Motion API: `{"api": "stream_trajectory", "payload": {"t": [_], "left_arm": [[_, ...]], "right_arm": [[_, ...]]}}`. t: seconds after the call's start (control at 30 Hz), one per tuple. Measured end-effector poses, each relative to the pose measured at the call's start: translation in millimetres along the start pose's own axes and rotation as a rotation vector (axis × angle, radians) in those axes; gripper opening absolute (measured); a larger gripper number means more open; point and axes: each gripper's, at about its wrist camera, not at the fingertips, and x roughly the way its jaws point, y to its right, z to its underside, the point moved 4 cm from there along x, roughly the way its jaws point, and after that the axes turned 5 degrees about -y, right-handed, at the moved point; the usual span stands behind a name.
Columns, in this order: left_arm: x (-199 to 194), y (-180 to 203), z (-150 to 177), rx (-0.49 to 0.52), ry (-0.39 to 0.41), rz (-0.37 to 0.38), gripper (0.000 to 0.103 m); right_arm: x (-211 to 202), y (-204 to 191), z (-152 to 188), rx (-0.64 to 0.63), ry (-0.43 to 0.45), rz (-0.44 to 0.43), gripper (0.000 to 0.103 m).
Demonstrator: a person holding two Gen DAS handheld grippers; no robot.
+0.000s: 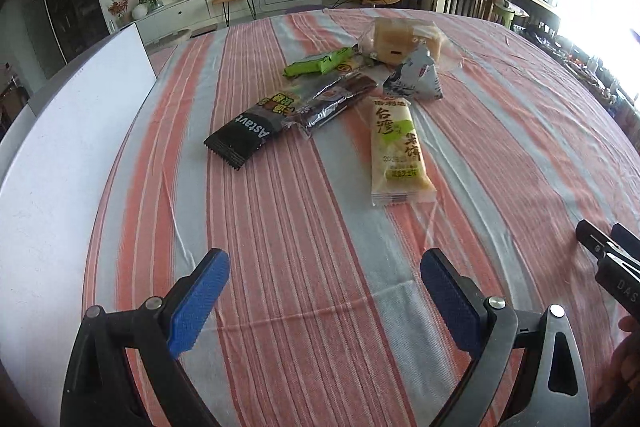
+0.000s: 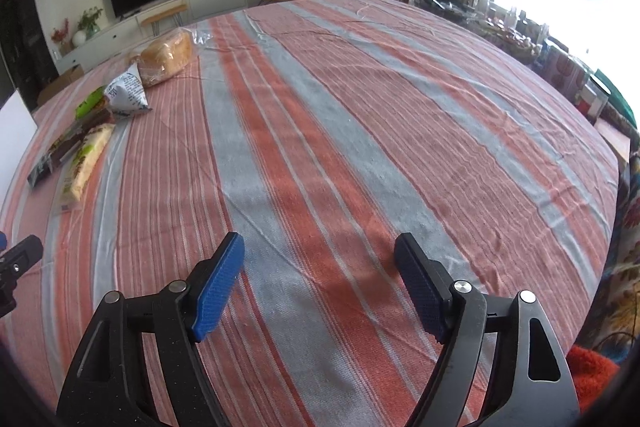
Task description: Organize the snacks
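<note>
The left gripper point(image 1: 324, 291) hung low over the striped tablecloth point(image 1: 280, 227) with its blue pads spread wide and nothing between them. Ahead of it the snacks lay in a loose pile: a black wrapper point(image 1: 244, 137) nearest, a pale yellow rice-cracker pack point(image 1: 396, 151) beside it, a dark foil bar point(image 1: 336, 99) and a green packet point(image 1: 320, 63) behind, then a silver triangular pouch point(image 1: 416, 77) and a clear bag of bread point(image 1: 400, 39) — possibly cake, the glare made it hard to say. The right gripper point(image 2: 320, 287) was likewise wide apart and empty, over bare cloth well to the right of the pile.
</note>
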Motion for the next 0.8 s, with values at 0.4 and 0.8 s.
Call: {"api": "stream_trajectory", "payload": {"t": [0.4,0.8], "left_arm": [[8.6,-3.8,8.4,-0.036,-0.007,0.012,0.102],[9.1,-3.6,7.6,-0.033,-0.009,0.011,0.103]], "right_arm": [[0.4,-3.0,0.2,-0.005,-0.006,-0.01,0.086],[0.8,-4.1,0.5,-0.007,-0.009,-0.013,0.088]]}}
